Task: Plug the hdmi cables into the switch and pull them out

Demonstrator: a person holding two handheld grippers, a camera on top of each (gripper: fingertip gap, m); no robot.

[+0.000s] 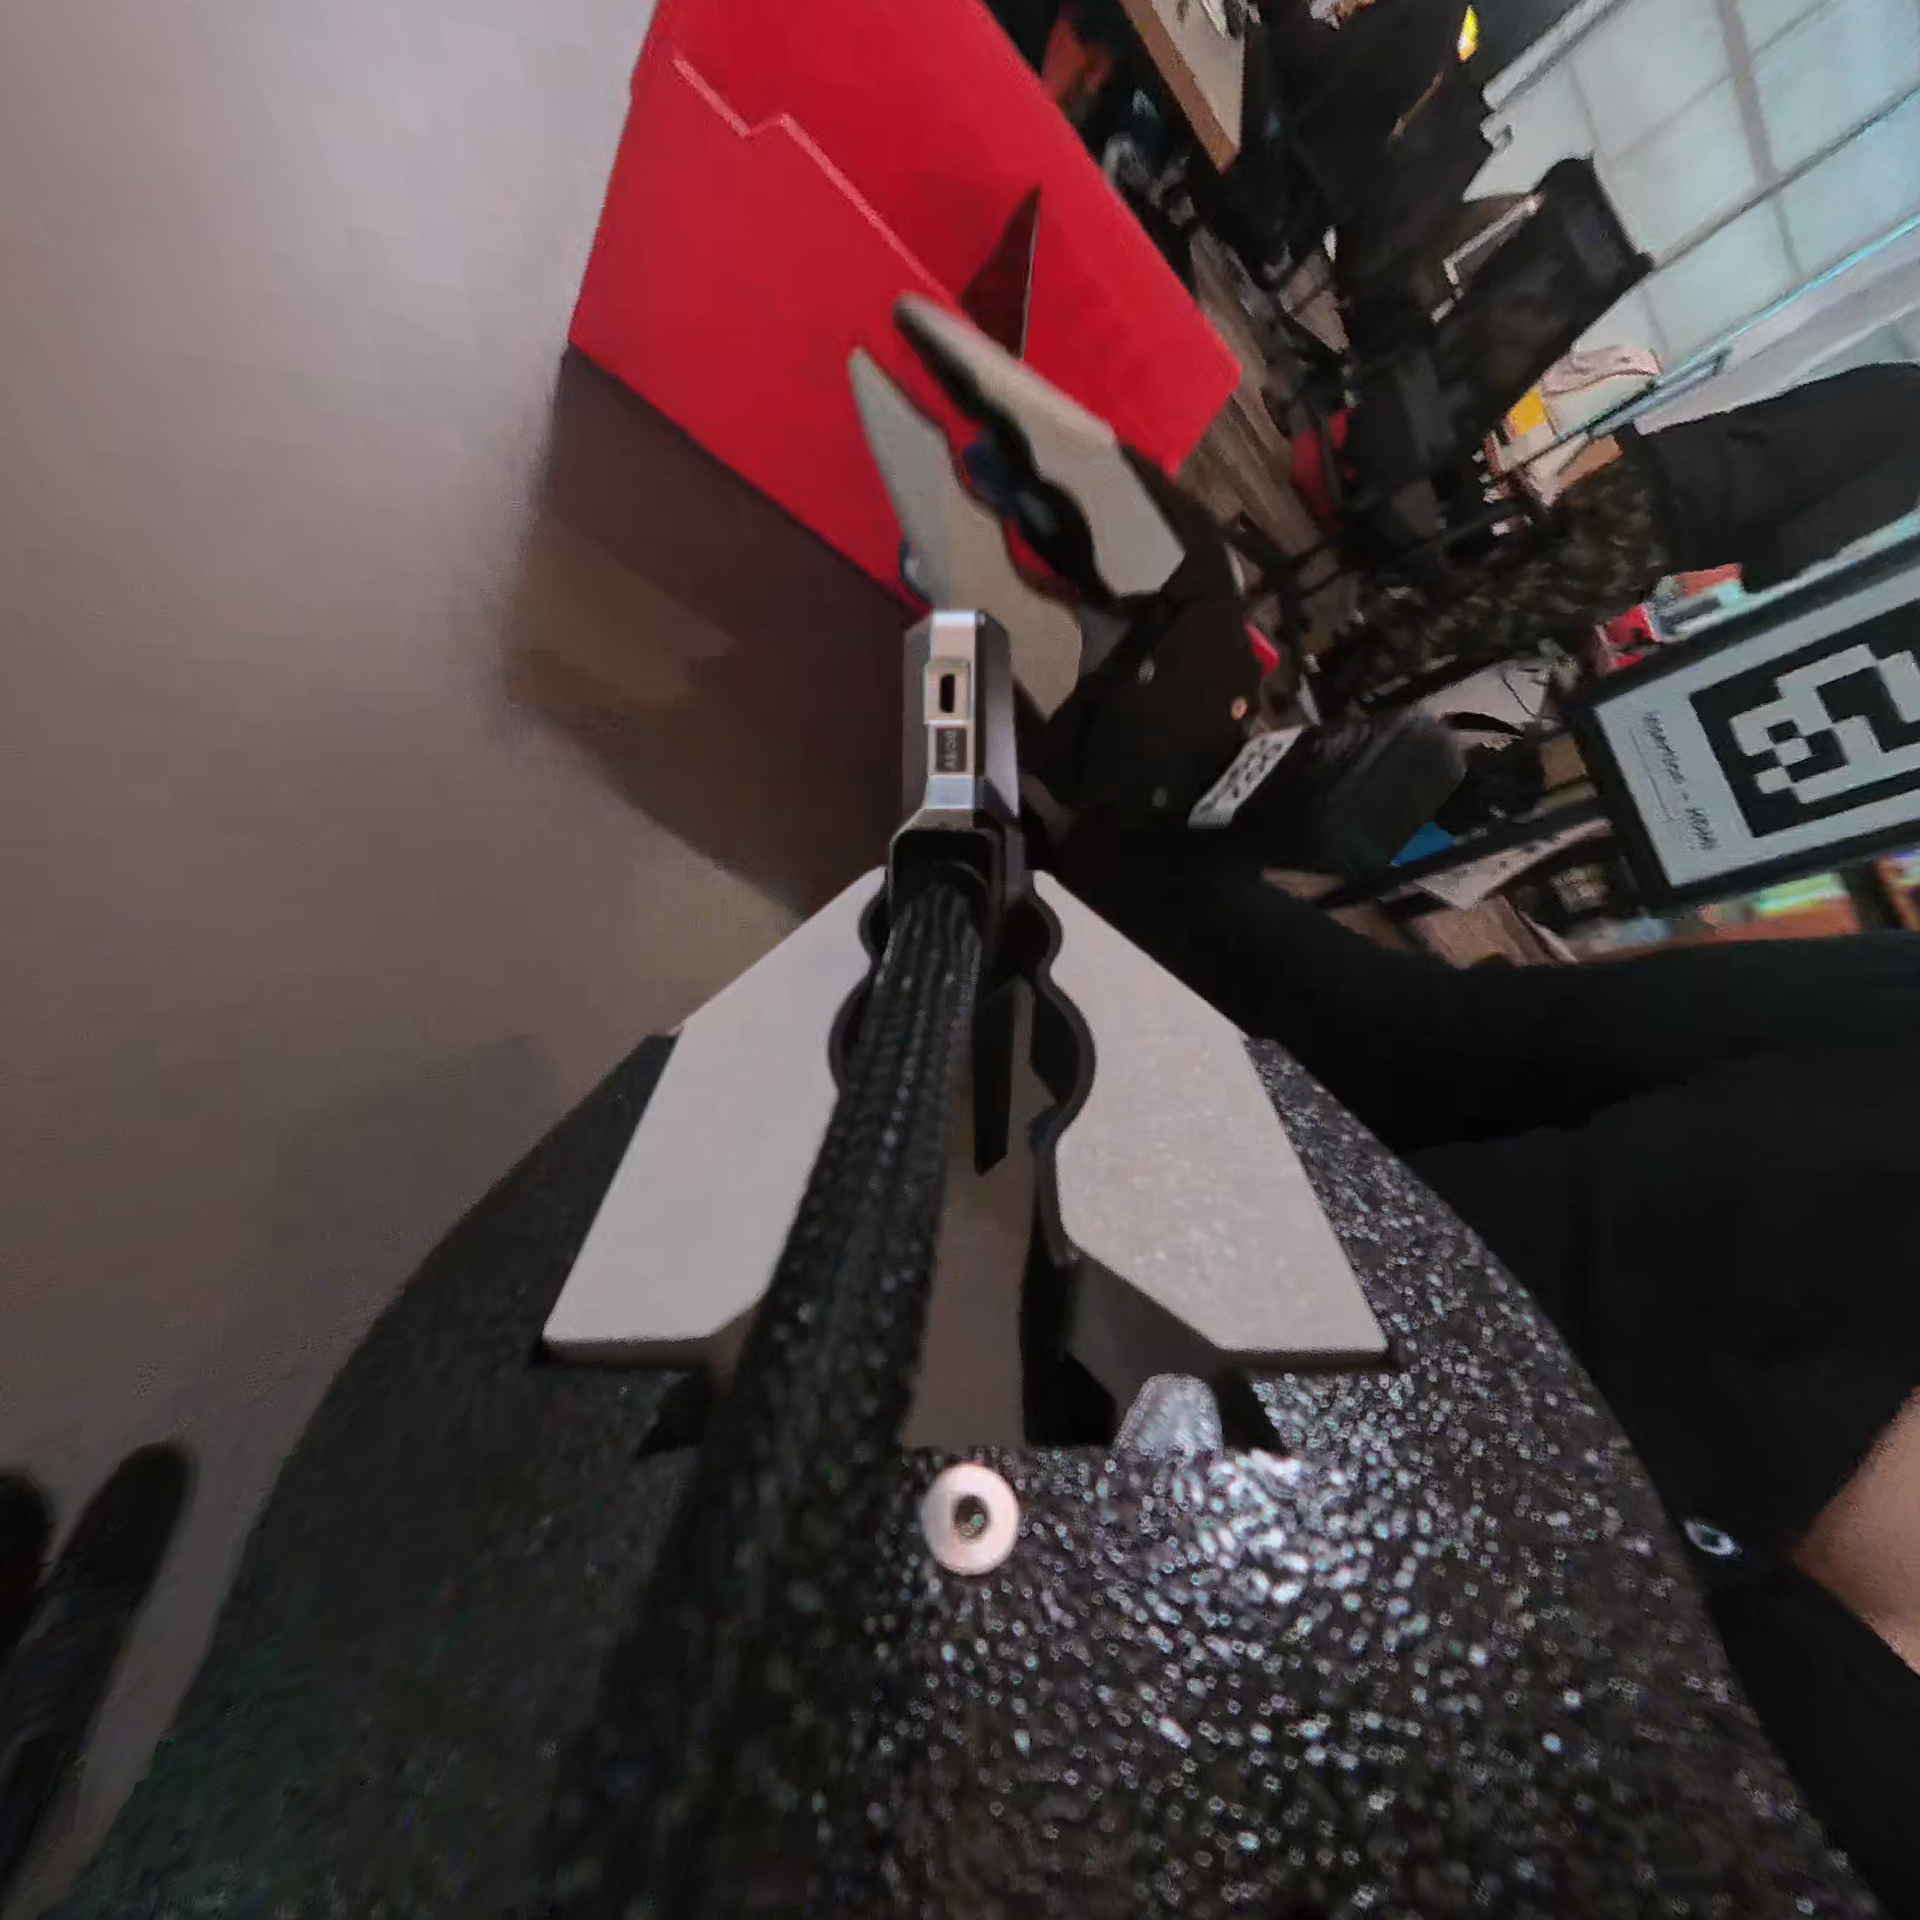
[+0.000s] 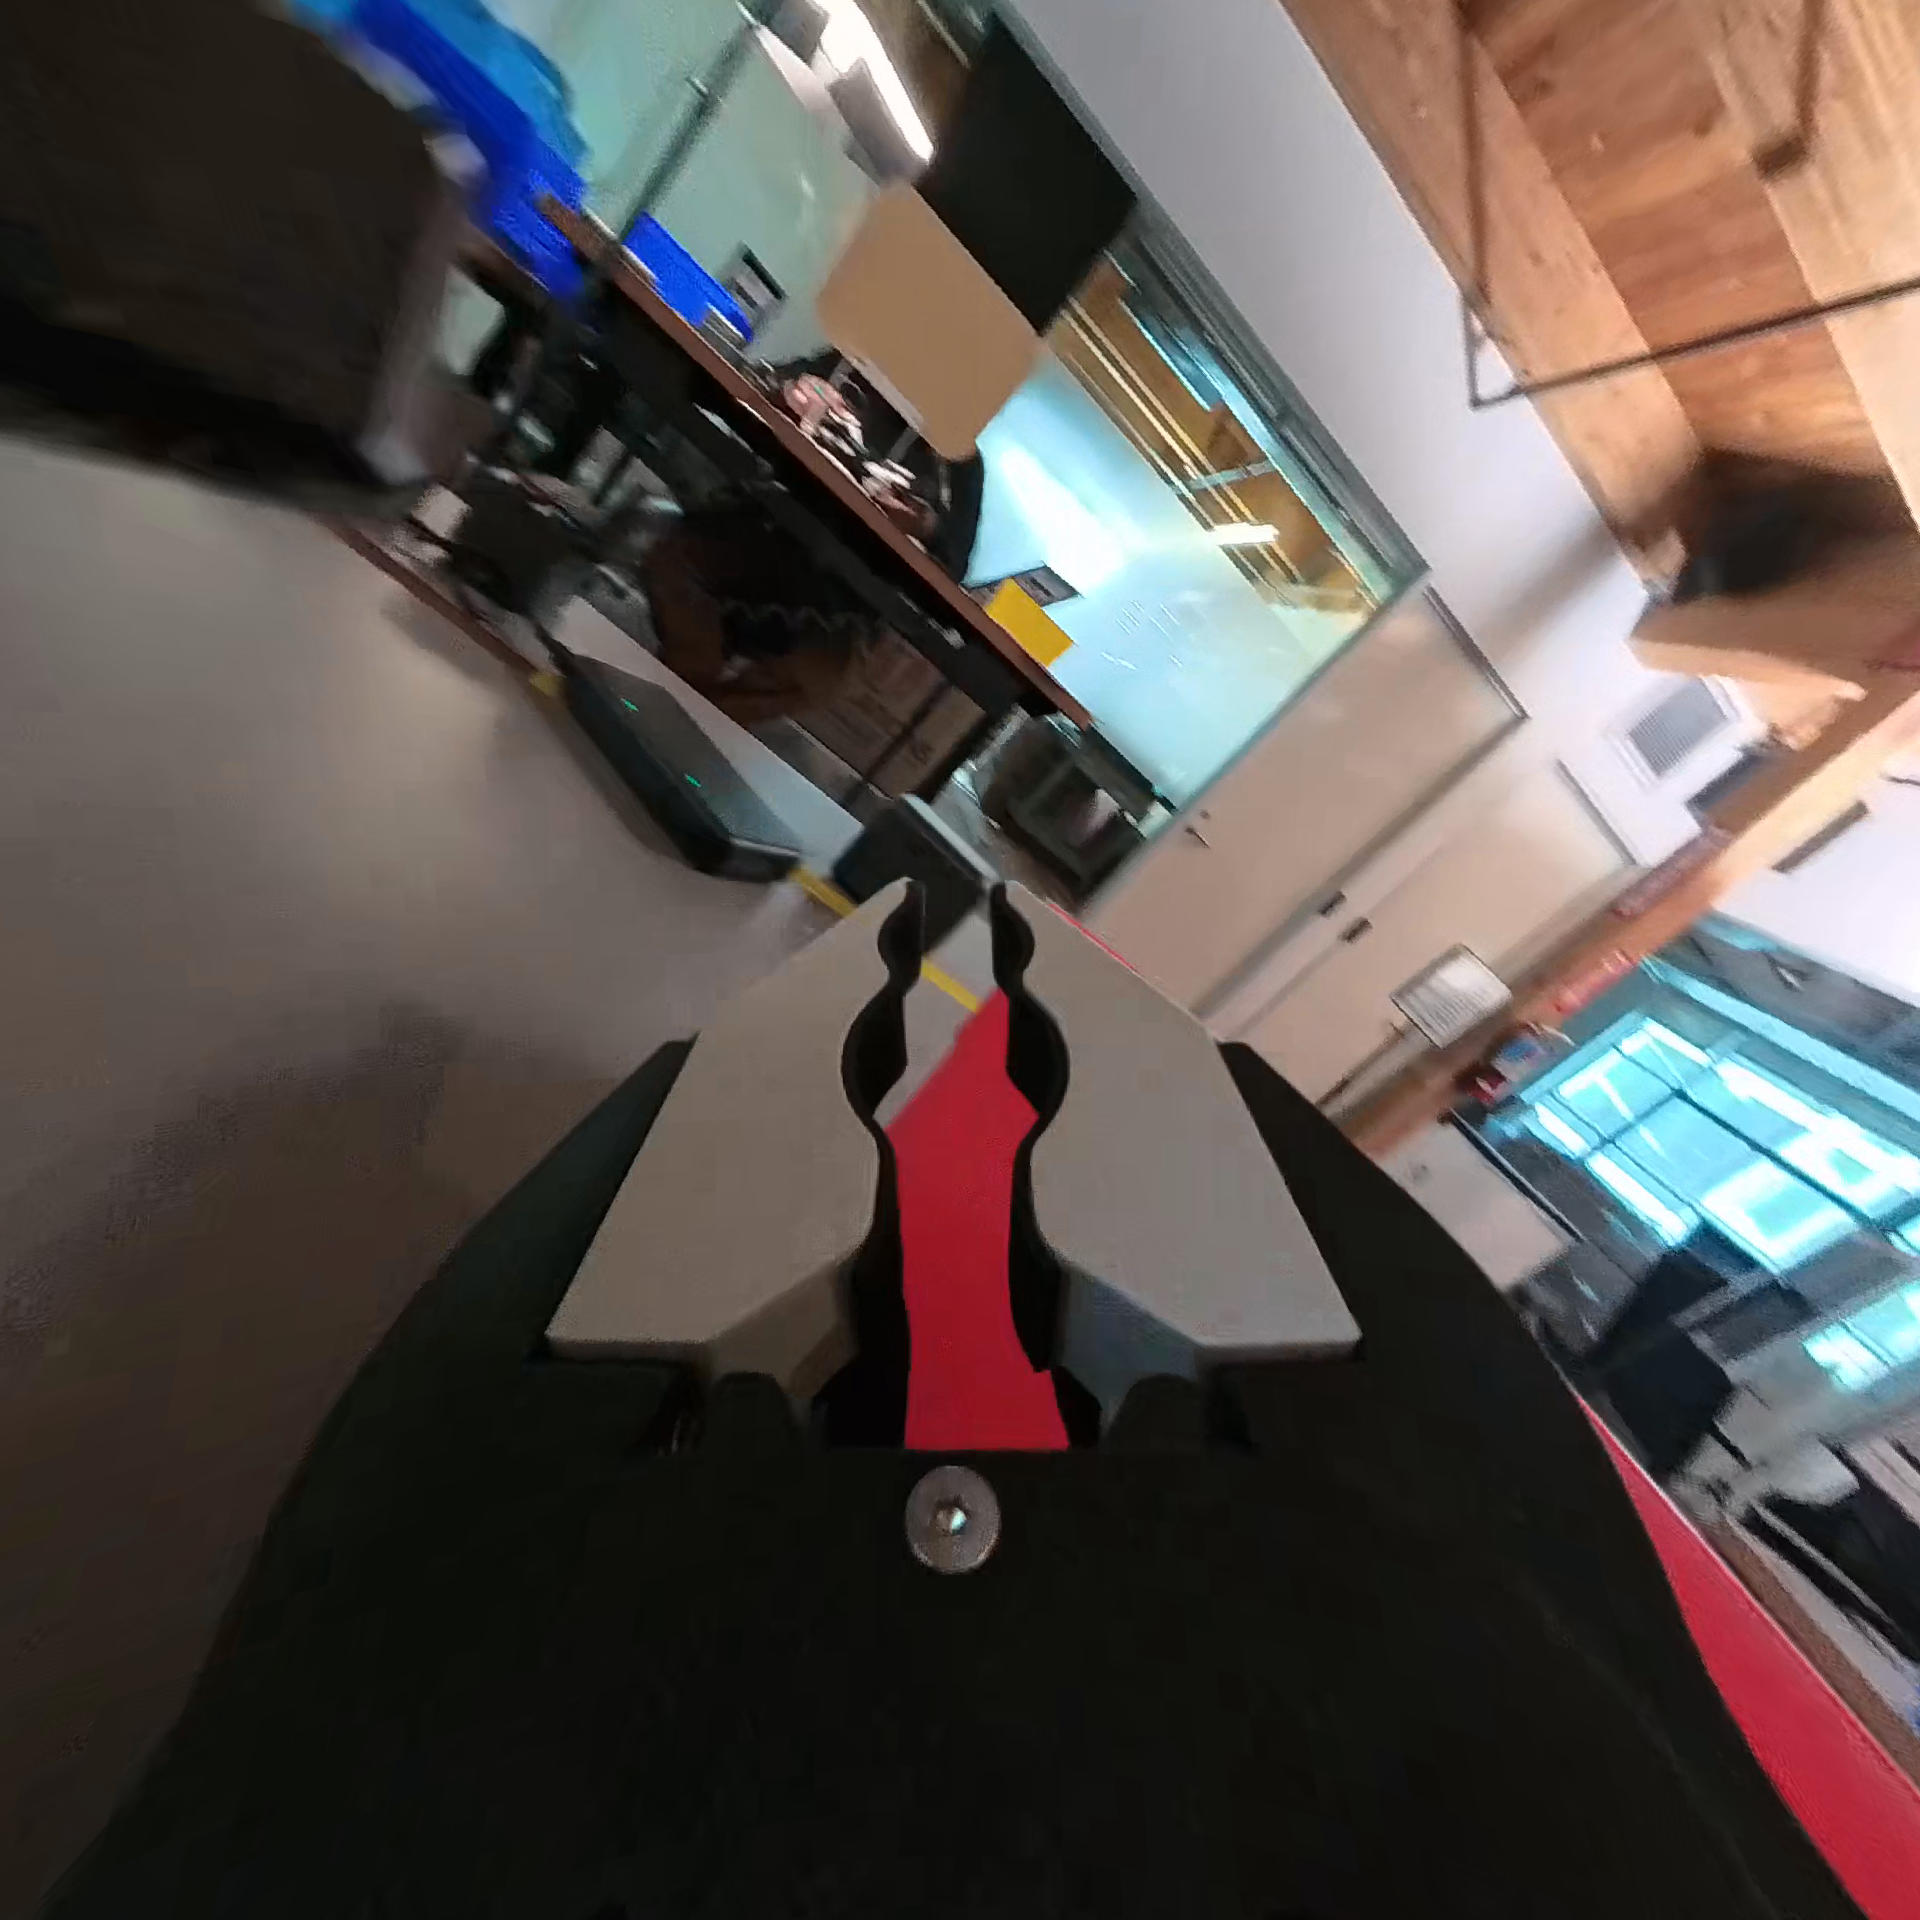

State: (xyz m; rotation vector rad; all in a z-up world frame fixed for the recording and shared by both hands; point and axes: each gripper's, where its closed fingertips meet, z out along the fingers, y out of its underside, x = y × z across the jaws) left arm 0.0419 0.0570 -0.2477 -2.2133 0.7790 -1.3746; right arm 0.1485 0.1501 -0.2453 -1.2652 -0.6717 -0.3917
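I think I am on the plugging or pulling step. My left tongs (image 1: 961, 883) are clamped on the black plug of the woven HDMI cable (image 1: 883, 1091), which sits in the near end of the small silver and black switch (image 1: 956, 717). My right tongs (image 2: 956, 904) are apart, holding nothing, just beyond the switch's far end. Next they must grip the switch

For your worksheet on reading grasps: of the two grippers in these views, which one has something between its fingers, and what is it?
The left gripper: a black braided cable runs between its fingers to the switch. The right gripper shows only open space between its fingers.
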